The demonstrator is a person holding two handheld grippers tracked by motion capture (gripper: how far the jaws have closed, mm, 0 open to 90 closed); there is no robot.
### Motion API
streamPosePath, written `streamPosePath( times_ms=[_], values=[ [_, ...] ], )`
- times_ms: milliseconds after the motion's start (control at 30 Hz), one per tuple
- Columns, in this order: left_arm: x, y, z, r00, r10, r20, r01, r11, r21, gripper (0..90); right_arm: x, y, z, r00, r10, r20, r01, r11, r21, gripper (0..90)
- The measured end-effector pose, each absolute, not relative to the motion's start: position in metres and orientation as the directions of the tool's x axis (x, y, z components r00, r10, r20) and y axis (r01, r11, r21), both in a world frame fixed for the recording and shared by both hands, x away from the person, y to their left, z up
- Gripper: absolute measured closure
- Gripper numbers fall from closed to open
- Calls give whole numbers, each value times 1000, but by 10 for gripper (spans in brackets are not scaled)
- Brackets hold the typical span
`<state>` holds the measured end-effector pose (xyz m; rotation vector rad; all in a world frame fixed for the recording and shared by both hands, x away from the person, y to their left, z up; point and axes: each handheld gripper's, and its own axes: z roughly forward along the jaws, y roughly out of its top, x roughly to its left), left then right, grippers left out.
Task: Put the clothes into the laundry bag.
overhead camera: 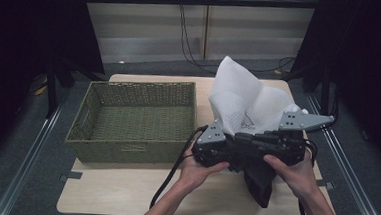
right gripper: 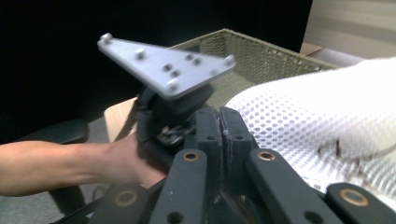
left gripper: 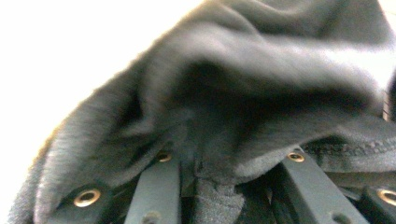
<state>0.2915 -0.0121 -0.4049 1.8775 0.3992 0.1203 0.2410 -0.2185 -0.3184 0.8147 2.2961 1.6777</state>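
High view: both hands held their grippers together above the table's [overhead camera: 123,193] right half.
Garment: white mesh shirt [overhead camera: 239,98] with a dark part [overhead camera: 260,184] — lifted, hanging between the grippers.
Left gripper [overhead camera: 224,148]: jaws clamped on dark cloth [left gripper: 224,107].
Right gripper [right gripper: 220,135]: jaws pressed narrow — pinching the fabric edge.
Basket [overhead camera: 125,151]: green wicker, left of the shirt.

This looks like a lab room: a small wooden table [overhead camera: 123,193] stands between black curtains [overhead camera: 28,32], with metal rails [overhead camera: 25,162] and loose cables [overhead camera: 188,32] by the wall.
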Motion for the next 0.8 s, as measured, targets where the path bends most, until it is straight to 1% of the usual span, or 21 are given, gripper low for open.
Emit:
streamPosePath(
  times_ms=[33, 100, 133, 200, 233, 267, 300, 333, 467, 567, 633, 667, 733, 800],
  values=[
    [291, -12, -407, 933, 345, -102, 212, -296, 931, 707, 239, -218, -322, -831, 528, 175, 327, 211, 921, 884],
    [295, -14, -418, 923, 352, -157, 265, -285, 921, 706, 239, -220, -333, -825, 529, 198, 352, 207, 913, 884],
    [295, -15, -421, 920, 361, -153, 268, -294, 917, 702, 239, -222, -342, -820, 534, 204, 367, 217, 905, 885],
    [296, -14, -430, 916, 359, -179, 289, -284, 914, 694, 241, -224, -355, -811, 543, 217, 388, 221, 895, 885],
    [297, -14, -434, 907, 377, -185, 305, -287, 908, 689, 243, -227, -362, -805, 550, 223, 399, 223, 890, 885],
    [298, -15, -437, 906, 381, -182, 306, -295, 905, 676, 246, -229, -373, -789, 577, 210, 412, 243, 878, 885],
    [298, -15, -438, 908, 381, -173, 301, -305, 904, 666, 249, -232, -379, -785, 571, 238, 427, 221, 877, 885],
    [298, -15, -439, 905, 388, -173, 304, -305, 903, 661, 250, -233, -382, -782, 574, 242, 433, 221, 874, 885],
    [298, -16, -449, 901, 393, -182, 324, -333, 886, 611, 254, -233, -397, -767, 607, 208, 442, 266, 856, 884],
    [293, -13, -455, 915, 372, -156, 299, -365, 882, 565, 256, -236, -408, -758, 616, 213, 458, 271, 847, 884],
    [292, -8, -457, 913, 375, -161, 310, -380, 872, 554, 258, -241, -419, -745, 620, 245, 482, 248, 840, 884],
    [290, -8, -458, 913, 369, -171, 318, -386, 866, 537, 258, -242, -423, -743, 625, 241, 485, 254, 836, 884],
    [287, -6, -459, 923, 357, -146, 292, -399, 869, 503, 257, -241, -427, -741, 630, 232, 492, 275, 826, 885],
    [284, 1, -458, 928, 340, -151, 287, -394, 873, 470, 258, -242, -429, -739, 634, 229, 494, 278, 824, 885]
  ],
)
